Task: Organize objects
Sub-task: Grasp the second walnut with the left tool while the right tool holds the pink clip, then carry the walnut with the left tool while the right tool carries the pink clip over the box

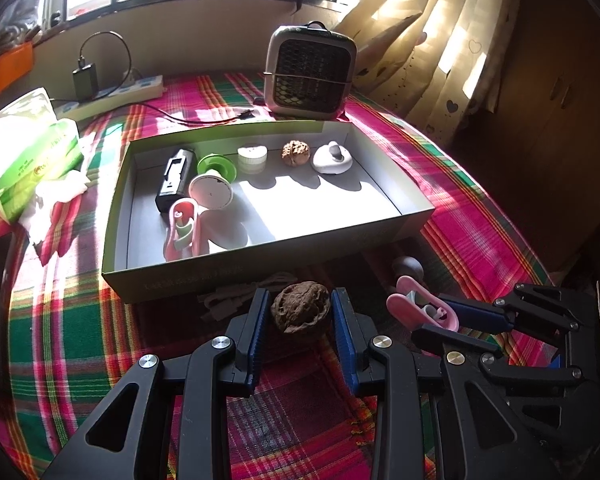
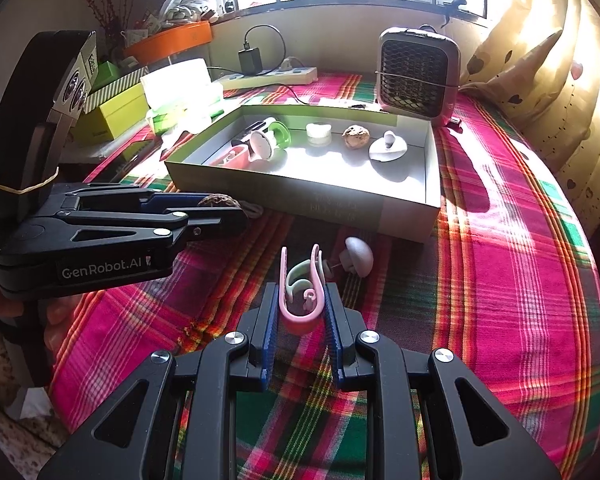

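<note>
Plaid cloth [image 1: 80,340] in pink, green and red covers the table. At lower centre of the left wrist view, the left gripper [image 1: 300,314] has its fingers pinching a brown walnut [image 1: 300,307] just in front of the grey cardboard box [image 1: 260,264]. In the right wrist view the right gripper [image 2: 300,312] has its fingers pressed on a pink clip [image 2: 300,292] with a pale green piece inside it; a mushroom-shaped knob [image 2: 358,256] lies just beyond, between the clip and the box wall. Inside the box sit a black device [image 1: 175,180], a green-and-white reel [image 1: 214,180], a red clip [image 1: 182,228], a small white lid [image 1: 252,154], a second walnut [image 1: 295,153] and a white holder [image 1: 332,158]. Behind the box stand a small heater [image 1: 310,74] and a power strip [image 1: 112,94]; a tissue pack [image 1: 28,148] lies at the left edge.
</note>
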### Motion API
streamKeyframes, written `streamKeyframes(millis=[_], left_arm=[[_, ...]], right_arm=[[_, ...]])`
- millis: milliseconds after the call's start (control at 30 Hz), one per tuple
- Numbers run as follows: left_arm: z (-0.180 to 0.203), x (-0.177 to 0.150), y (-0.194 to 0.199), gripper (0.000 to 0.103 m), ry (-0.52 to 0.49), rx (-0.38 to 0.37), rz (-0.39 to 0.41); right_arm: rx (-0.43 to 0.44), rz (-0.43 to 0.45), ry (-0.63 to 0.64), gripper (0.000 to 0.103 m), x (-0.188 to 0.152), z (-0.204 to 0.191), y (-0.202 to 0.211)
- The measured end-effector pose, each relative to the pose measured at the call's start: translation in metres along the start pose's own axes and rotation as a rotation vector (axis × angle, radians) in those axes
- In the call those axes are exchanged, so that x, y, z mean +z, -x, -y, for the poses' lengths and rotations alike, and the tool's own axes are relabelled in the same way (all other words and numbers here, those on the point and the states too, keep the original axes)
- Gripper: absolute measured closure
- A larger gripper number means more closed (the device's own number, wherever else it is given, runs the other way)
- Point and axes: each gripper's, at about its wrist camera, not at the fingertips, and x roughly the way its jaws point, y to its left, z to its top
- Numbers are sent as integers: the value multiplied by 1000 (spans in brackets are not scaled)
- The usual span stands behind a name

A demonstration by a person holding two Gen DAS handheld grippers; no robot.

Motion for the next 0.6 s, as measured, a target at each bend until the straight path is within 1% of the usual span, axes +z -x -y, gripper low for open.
streamKeyframes(millis=[367, 600], left_arm=[[-4, 15, 7, 74, 3, 3, 30], [-8, 24, 4, 74, 5, 7, 35]], right_arm=[[-14, 21, 10, 80, 17, 2, 2], [-20, 29, 17, 80, 29, 5, -2]])
